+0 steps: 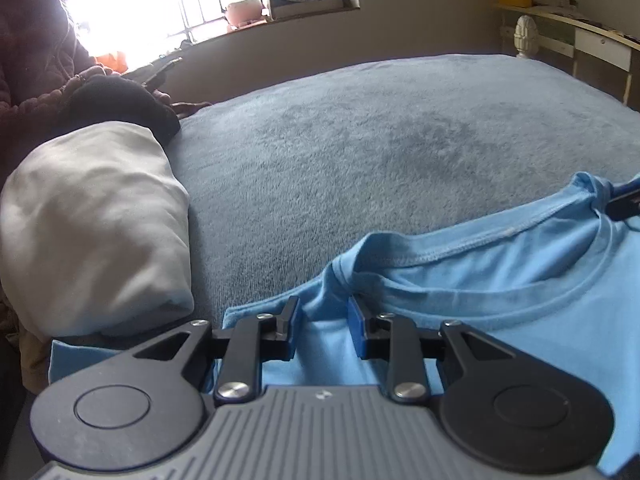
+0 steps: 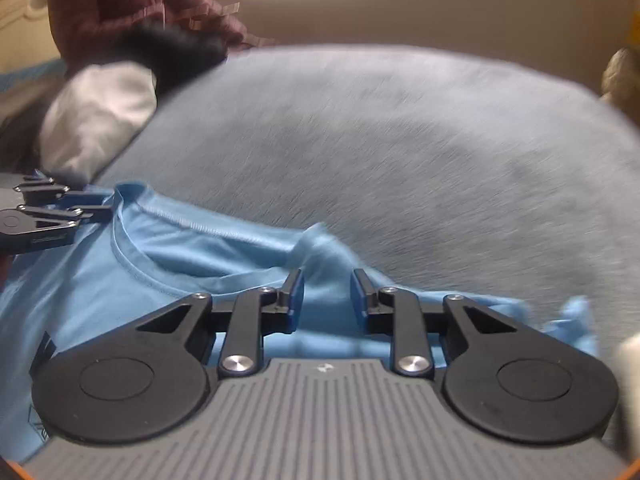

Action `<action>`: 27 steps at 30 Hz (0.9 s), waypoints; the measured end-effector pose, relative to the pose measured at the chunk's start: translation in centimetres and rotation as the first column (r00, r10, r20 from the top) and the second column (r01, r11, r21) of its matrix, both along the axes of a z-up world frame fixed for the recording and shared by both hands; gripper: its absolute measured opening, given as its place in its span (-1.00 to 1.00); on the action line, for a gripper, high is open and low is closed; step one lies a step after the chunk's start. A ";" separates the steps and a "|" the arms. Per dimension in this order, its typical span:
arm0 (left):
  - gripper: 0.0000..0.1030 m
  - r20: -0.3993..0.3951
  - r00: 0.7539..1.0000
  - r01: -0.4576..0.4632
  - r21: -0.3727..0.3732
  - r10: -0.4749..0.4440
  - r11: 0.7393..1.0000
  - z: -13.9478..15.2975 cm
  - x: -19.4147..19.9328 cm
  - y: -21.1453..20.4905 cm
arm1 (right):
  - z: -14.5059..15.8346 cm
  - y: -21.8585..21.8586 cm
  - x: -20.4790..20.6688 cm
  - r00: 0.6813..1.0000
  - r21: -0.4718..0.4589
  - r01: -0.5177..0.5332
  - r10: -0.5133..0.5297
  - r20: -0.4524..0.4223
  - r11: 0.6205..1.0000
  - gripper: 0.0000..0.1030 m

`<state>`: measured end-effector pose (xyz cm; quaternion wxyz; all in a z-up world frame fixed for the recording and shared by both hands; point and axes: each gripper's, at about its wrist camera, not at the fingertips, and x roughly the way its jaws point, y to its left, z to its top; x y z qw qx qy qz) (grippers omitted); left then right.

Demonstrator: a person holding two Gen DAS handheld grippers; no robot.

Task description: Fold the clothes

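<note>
Your light blue T-shirt (image 1: 500, 292) lies on the bed (image 1: 380, 140), collar side toward the far end, spread under and between both grippers. Your left gripper (image 1: 322, 320) sits at the shirt's shoulder beside the neckline; a raised ridge of blue cloth runs up between its two fingers, which stand part-way open with a clear gap on either side of the fold. You cannot tell from this view whether the pads actually touch the fabric.

Your right gripper (image 2: 327, 294) is at the opposite shoulder of the T-shirt (image 2: 168, 264), its fingers also set apart to a narrow-to-middling width, with a bunched peak of fabric rising just ahead of the gap. The right view is blurred, so contact there is unclear too. Both grippers are held low and nearly level over the shirt, pointing across the bed toward the window wall.

In the right view your left gripper (image 2: 86, 210) shows at the left edge, near the collar. A folded white garment (image 1: 96, 224) lies on the bed to the left, well apart from the shirt's collar, with a black garment (image 1: 120, 104) behind it.
</note>
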<state>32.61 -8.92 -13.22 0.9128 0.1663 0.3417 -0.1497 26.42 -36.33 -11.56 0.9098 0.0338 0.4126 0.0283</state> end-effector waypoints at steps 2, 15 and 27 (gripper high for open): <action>-0.45 0.014 0.999 -0.039 -0.018 0.039 0.999 -0.2 0.6 -0.2 | -0.8 -0.1 2.1 0.998 0.036 0.061 -0.061 0.001 0.998 -0.62; 0.59 -0.068 0.978 -0.208 -0.248 0.197 0.946 7.7 -1.3 9.9 | 2.5 -1.9 1.0 0.960 0.230 0.238 -0.264 0.089 0.944 -0.49; 0.87 -0.037 0.924 -0.379 -0.239 0.381 0.894 11.6 -9.0 21.5 | 7.0 6.1 0.3 0.986 0.236 0.152 -0.163 0.029 0.960 -0.45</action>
